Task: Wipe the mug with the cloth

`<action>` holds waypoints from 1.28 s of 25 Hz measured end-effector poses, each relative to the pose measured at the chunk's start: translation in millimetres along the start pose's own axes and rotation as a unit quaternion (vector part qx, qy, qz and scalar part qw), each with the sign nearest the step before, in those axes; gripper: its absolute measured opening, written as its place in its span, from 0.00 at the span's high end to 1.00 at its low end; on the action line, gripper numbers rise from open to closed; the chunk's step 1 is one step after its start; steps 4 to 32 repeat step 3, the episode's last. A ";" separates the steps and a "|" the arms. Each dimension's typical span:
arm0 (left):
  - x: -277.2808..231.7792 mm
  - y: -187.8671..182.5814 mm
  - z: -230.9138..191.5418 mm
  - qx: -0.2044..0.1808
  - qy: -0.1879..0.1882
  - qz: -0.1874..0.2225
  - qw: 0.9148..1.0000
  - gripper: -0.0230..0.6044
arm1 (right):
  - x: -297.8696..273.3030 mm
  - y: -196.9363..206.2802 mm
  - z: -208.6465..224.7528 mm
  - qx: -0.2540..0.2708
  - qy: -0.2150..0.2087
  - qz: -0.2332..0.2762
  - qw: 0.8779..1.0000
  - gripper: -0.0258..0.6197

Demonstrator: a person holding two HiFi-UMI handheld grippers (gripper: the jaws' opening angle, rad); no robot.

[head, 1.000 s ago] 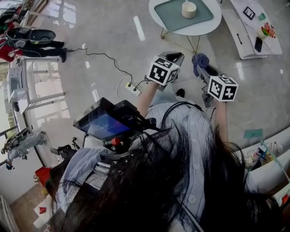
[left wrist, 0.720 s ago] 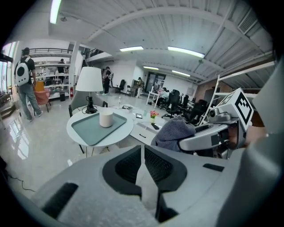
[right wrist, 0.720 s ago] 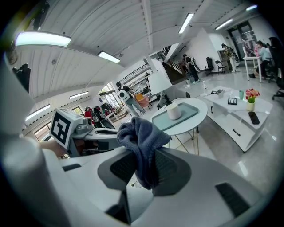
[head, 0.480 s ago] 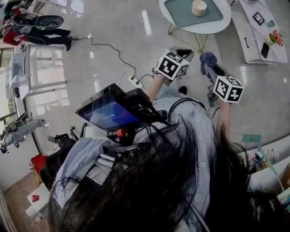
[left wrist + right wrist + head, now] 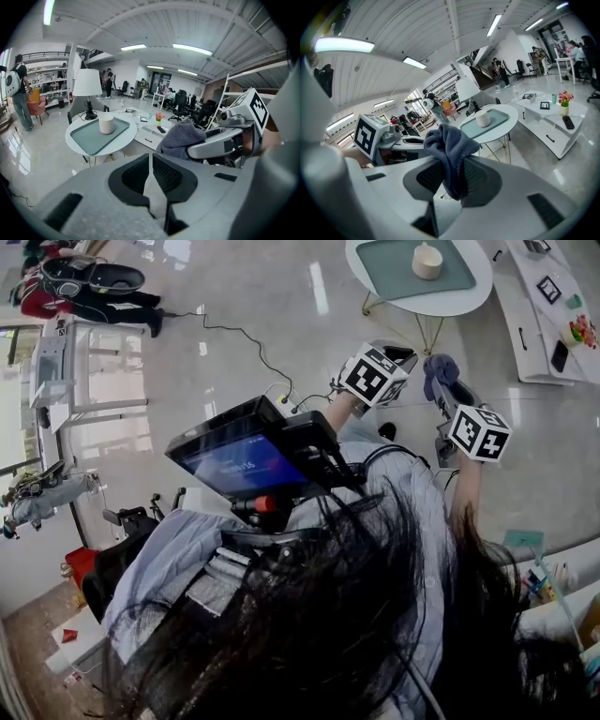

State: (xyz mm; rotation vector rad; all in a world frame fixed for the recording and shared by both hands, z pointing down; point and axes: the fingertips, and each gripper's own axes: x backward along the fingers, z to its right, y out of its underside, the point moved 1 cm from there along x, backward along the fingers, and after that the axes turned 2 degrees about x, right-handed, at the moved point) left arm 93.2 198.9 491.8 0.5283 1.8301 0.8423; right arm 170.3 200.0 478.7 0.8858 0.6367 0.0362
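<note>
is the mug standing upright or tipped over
Upright: the mug stands on its base on the green tray, rim facing up.

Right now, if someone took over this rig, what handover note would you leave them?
Left hand-held gripper: shut, empty.
Right hand-held gripper: shut on the cloth, which bunches up above the jaws.
Mug: upright on the tray on the round table, ahead of both grippers, neither touching it.
Done: cloth is in hand.
Left: go to the table, steady the mug, wipe it.
</note>
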 end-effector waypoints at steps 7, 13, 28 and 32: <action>1.5 0.7 1.4 -0.001 0.002 -0.005 1.000 0.91 | 0.6 -0.4 -3.7 -0.003 0.000 0.001 1.000 0.81; 1.5 0.7 1.4 -0.001 0.002 -0.005 1.000 0.91 | 0.6 -0.4 -3.7 -0.003 0.000 0.001 1.000 0.81; 1.5 0.7 1.4 -0.001 0.002 -0.005 1.000 0.91 | 0.6 -0.4 -3.7 -0.003 0.000 0.001 1.000 0.81; 1.5 0.7 1.4 -0.001 0.002 -0.005 1.000 0.91 | 0.6 -0.4 -3.7 -0.003 0.000 0.001 1.000 0.81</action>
